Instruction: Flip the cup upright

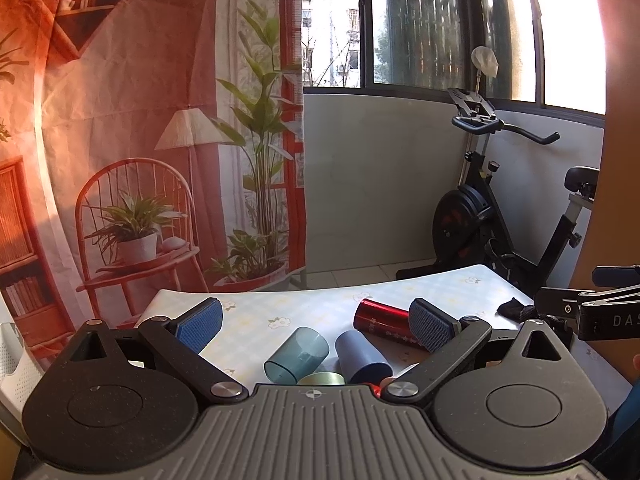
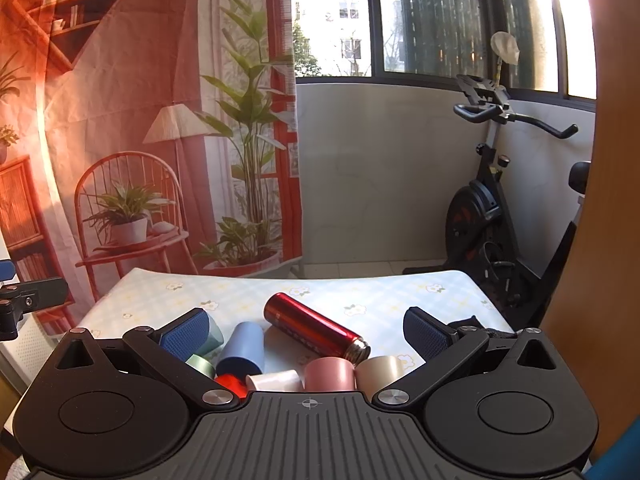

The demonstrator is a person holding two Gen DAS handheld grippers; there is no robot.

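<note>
Left gripper point(image 1: 316, 326) spread wide, holding nothing, right gripper point(image 2: 306, 330) likewise wide and empty, translucent teal cup point(image 1: 296, 355) on its side at lower centre of the floral tablecloth point(image 1: 280, 308), touching blue cup point(image 1: 362, 356), red flask point(image 2: 316, 326) lying behind.

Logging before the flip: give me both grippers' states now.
Left gripper: open, holding nothing.
Right gripper: open, holding nothing.

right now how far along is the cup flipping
Nothing looks done: the blue cup, the clear teal cup, the pink cup and the red bottle all lie on their sides. Nothing is in hand; the left gripper and right gripper are open above them. Every flip is left.
</note>
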